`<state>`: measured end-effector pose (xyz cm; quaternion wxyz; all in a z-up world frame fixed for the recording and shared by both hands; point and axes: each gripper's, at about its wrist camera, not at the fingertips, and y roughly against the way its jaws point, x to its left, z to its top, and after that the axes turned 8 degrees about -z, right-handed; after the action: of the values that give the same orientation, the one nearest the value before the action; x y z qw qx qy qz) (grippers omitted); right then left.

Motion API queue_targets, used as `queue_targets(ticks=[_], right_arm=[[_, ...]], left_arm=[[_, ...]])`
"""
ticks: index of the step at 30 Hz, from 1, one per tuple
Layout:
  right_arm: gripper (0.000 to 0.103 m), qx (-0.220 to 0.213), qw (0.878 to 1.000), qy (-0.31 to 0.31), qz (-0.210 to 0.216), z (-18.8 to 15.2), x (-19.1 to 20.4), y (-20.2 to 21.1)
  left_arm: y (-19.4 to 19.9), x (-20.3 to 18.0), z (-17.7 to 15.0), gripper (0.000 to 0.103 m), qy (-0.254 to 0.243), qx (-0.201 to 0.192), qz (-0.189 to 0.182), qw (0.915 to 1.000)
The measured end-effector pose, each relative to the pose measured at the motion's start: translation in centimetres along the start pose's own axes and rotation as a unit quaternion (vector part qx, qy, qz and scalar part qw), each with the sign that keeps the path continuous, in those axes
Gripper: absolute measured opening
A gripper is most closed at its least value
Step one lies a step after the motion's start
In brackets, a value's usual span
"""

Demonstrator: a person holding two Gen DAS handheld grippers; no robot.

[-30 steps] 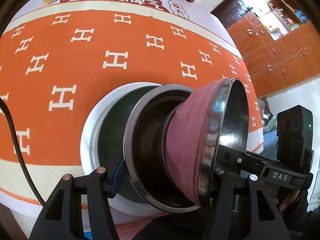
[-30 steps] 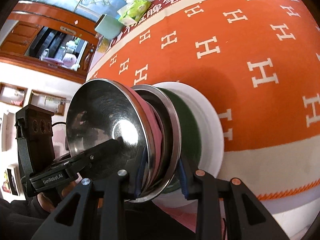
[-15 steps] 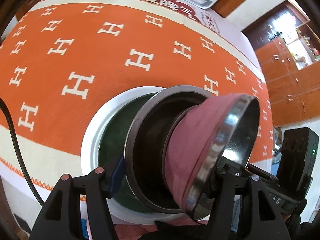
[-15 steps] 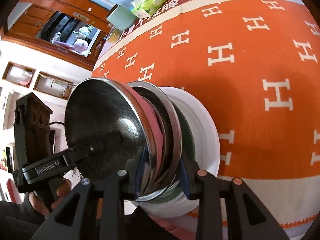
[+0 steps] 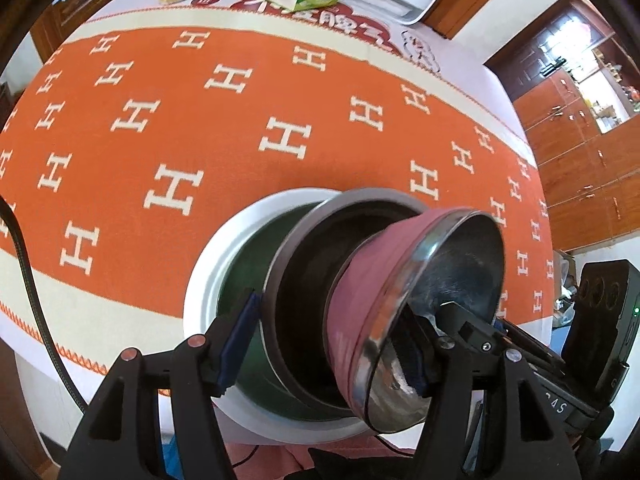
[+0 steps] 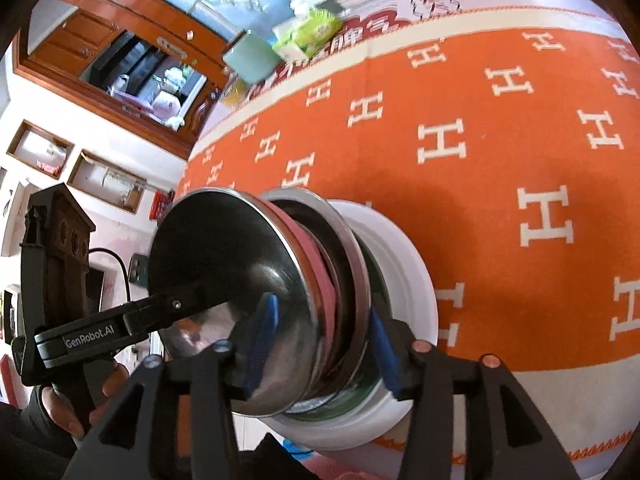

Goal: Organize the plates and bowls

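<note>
Pink steel-rimmed bowl [image 5: 362, 308] nested in steel bowl [image 5: 304, 280] on white plate [image 5: 200, 292]; left claw [image 5: 326, 344], right claw [image 6: 320, 332] just widening, straddling stack, ungripped. Stacking nearly done.

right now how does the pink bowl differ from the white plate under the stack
The pink bowl is deep, pink outside and shiny metal inside; the white plate is shallow and wider, with a dark green centre. The bowl tops the stack; the plate sits at the bottom on the cloth. Both are round.

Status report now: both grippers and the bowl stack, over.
Both jaws just opened wider, straddling stack. Pink bowl nested in steel bowl on white plate. Nothing in the way.
</note>
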<state>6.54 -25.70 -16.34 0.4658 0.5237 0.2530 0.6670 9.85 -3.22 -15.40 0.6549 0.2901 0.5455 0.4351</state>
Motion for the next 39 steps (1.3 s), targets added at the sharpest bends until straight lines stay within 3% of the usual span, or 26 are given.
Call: queue_targets(ticks=[2,13,17,27,33,39], right_arm=[[0.056,-0.019,1.000,-0.006,-0.007,-0.2,0.2,0.7],[0.075,-0.106,0.993,-0.034,-0.034,-3.4,2.4,3.6],[0.076,-0.129,0.990,-0.043,-0.040,-5.4,3.6,4.2],[0.078,-0.144,0.983,0.009,-0.110,-10.5,7.4,4.2],[0.086,-0.140,0.978,0.035,-0.149,-12.4,9.2,5.2],[0.092,-0.147,0.970,0.042,-0.191,-12.8,11.2,8.3]], left_arm=[[0.6,-0.1,0.0,0.068,-0.007,-0.008,-0.011,0.9999],[3.7,0.6,-1.3,0.069,-0.051,-0.030,-0.049,0.9971],[5.3,1.9,-2.6,0.069,-0.059,-0.045,-0.053,0.9959],[7.0,4.5,-7.1,0.069,-0.081,-0.052,-0.007,0.9953],[8.2,3.7,-9.4,0.069,-0.115,-0.066,0.018,0.9910],[10.8,1.9,-10.5,0.080,-0.154,-0.079,0.036,0.9842]])
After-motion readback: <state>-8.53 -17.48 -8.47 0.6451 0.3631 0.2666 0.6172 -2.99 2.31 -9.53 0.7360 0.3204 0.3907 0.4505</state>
